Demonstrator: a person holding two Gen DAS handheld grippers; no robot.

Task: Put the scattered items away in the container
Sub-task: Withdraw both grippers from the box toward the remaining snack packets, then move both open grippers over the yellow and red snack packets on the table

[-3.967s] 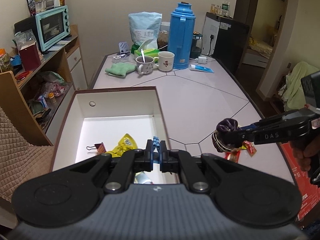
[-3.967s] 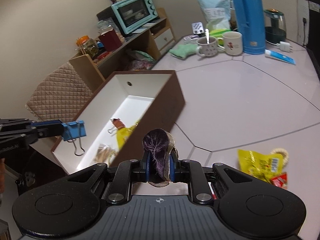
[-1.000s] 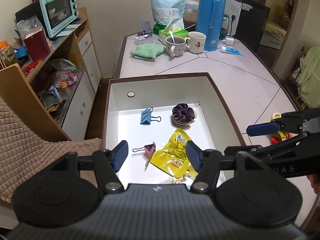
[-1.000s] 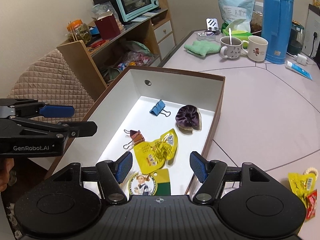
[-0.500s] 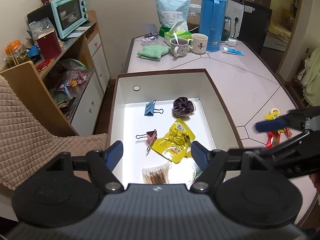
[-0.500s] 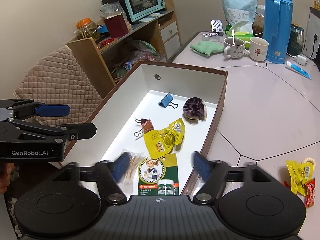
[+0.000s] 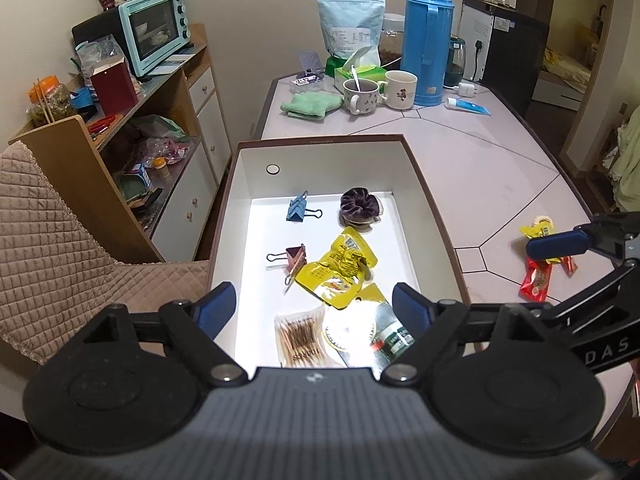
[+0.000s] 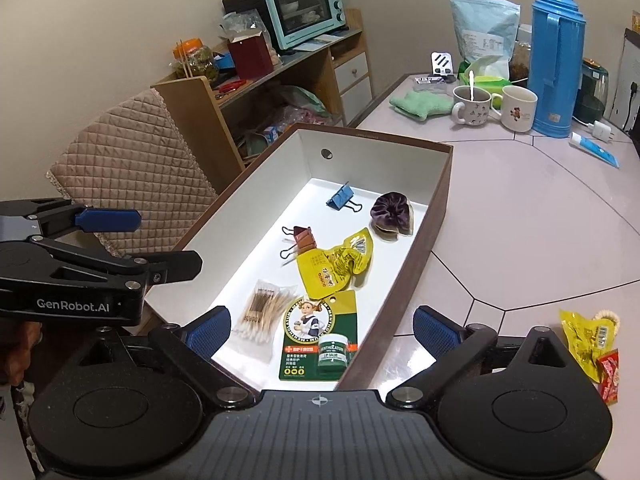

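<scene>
Both claws, left claw (image 7: 314, 308) and right claw (image 8: 322, 326), have just been opening and hang empty above my brown-walled, white-lined box (image 8: 438, 200). Inside lie the blue binder clip (image 8: 340, 198), purple velvet scrunchie (image 8: 390, 212) and yellow snack packet (image 8: 334, 264). Yellow and red wrappers (image 8: 592, 344) remain on the desk (image 8: 520, 220).
</scene>
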